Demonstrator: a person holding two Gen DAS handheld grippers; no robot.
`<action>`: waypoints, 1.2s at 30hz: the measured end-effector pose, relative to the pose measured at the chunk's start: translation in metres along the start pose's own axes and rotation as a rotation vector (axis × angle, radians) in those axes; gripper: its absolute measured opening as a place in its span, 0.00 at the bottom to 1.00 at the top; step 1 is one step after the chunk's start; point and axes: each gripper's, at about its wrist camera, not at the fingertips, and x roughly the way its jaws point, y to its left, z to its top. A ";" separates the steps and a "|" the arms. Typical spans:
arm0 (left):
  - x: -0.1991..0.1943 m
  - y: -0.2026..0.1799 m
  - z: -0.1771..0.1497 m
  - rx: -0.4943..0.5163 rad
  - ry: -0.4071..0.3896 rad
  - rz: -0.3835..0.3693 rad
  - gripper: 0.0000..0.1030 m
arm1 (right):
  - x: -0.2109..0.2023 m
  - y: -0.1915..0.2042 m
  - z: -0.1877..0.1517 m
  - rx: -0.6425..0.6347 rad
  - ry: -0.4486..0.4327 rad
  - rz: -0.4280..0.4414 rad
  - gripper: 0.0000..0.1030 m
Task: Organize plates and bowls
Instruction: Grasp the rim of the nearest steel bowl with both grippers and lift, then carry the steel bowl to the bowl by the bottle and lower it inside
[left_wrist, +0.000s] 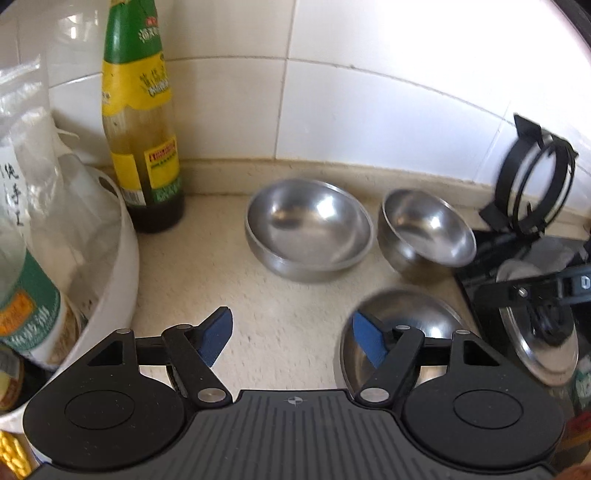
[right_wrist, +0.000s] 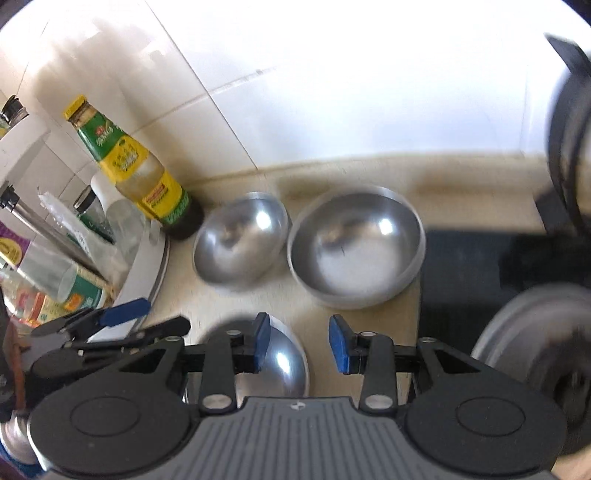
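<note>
Nearest you, your left tool (left_wrist: 291, 338) stands well open with nothing between its pads, and one steel bowl (left_wrist: 402, 332) sits just under its right finger. Your right tool (right_wrist: 300, 341) is at its narrowest, a clear gap showing, gripping nothing — the same bowl lies below its left pad. Farther back, two more bowls (left_wrist: 308, 229) (left_wrist: 428, 230) rest near the wall beside a sauce bottle (left_wrist: 142, 122). Blur probably hides their exact spacing. Reach carelessly and a finger could knock the bottle over — or skid a slick bowl across the worktop (left_wrist: 258, 295).
</note>
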 end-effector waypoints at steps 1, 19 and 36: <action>0.000 0.001 0.004 -0.002 -0.005 0.008 0.78 | 0.003 0.002 0.007 -0.007 -0.005 -0.003 0.40; 0.020 0.011 0.032 -0.014 -0.014 0.087 0.83 | 0.056 0.025 0.035 -0.025 0.082 0.117 0.40; 0.061 0.021 0.046 -0.014 0.033 0.145 0.83 | 0.096 0.017 0.044 0.132 0.110 0.061 0.45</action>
